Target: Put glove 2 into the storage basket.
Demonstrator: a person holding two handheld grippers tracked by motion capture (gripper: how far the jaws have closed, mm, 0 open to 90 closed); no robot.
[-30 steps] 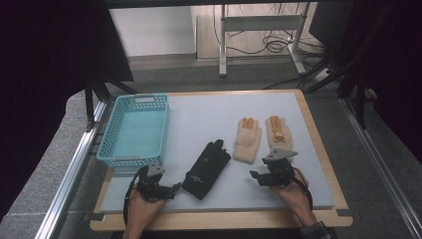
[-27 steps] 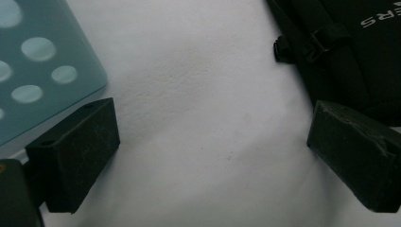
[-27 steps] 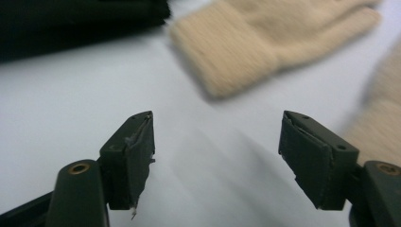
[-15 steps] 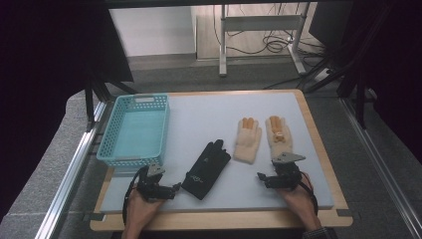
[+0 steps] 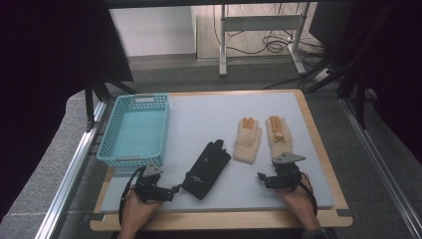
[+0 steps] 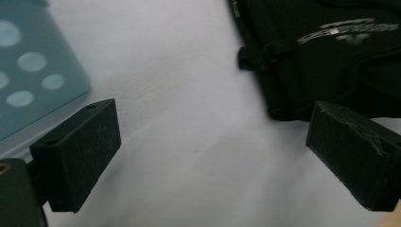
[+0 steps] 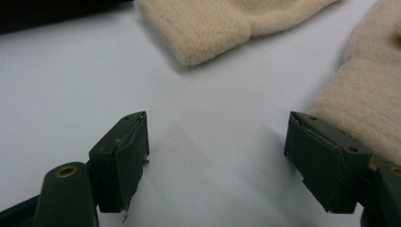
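A black glove (image 5: 205, 169) lies palm-down in the middle of the pale mat, also close up in the left gripper view (image 6: 331, 52). Two cream knit gloves lie to its right: the left cream glove (image 5: 247, 140) (image 7: 208, 23) and the right cream glove (image 5: 278, 137) (image 7: 364, 104). My left gripper (image 5: 171, 191) (image 6: 213, 156) rests open on the mat just left of the black glove's cuff. My right gripper (image 5: 263, 178) (image 7: 215, 156) stands open on the mat below the cream gloves, its right jaw beside the right glove's cuff. Nothing is held.
A turquoise plastic basket (image 5: 133, 130) stands at the mat's left; its corner (image 6: 33, 71) shows near my left gripper. The mat (image 5: 209, 117) lies on a wooden board (image 5: 318, 144) with metal rails on both sides. A table frame and cables stand behind.
My right gripper has pulled back toward the front edge, away from the right cream glove. The left gripper has stayed put.
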